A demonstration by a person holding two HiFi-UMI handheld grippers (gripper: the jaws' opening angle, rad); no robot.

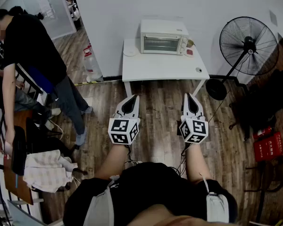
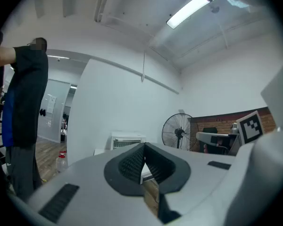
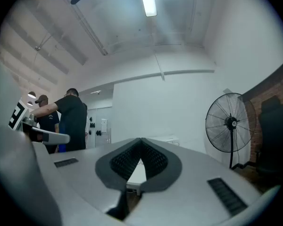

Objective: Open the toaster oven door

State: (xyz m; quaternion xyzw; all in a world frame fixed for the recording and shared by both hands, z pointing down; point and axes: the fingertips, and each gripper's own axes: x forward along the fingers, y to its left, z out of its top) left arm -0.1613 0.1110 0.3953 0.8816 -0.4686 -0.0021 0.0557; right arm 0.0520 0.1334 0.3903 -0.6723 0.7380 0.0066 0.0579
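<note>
head view, left gripper [image 1: 132,99], right gripper [image 1: 190,97], jaws closed, empty; toaster oven [image 1: 163,36] shut

The left hand-held gripper [image 1: 133,98] and the right hand-held gripper [image 1: 188,96] have smooth pale grey shells that taper to a point. Each shell has a black opening on its upper face. Behind each sits a white cube [image 1: 123,130] printed with black square markers.

In the gripper views the pads [image 2: 132,166] are black and finely ribbed, set in a dark grey collar [image 3: 106,171]. Black grooved strips [image 3: 226,194] are let into the shell on either side.

Thin dark cables [image 1: 132,162] trail behind the cubes. The person wears a black top [image 1: 146,187], with pale grey straps [image 1: 101,206] over it at each side.
</note>
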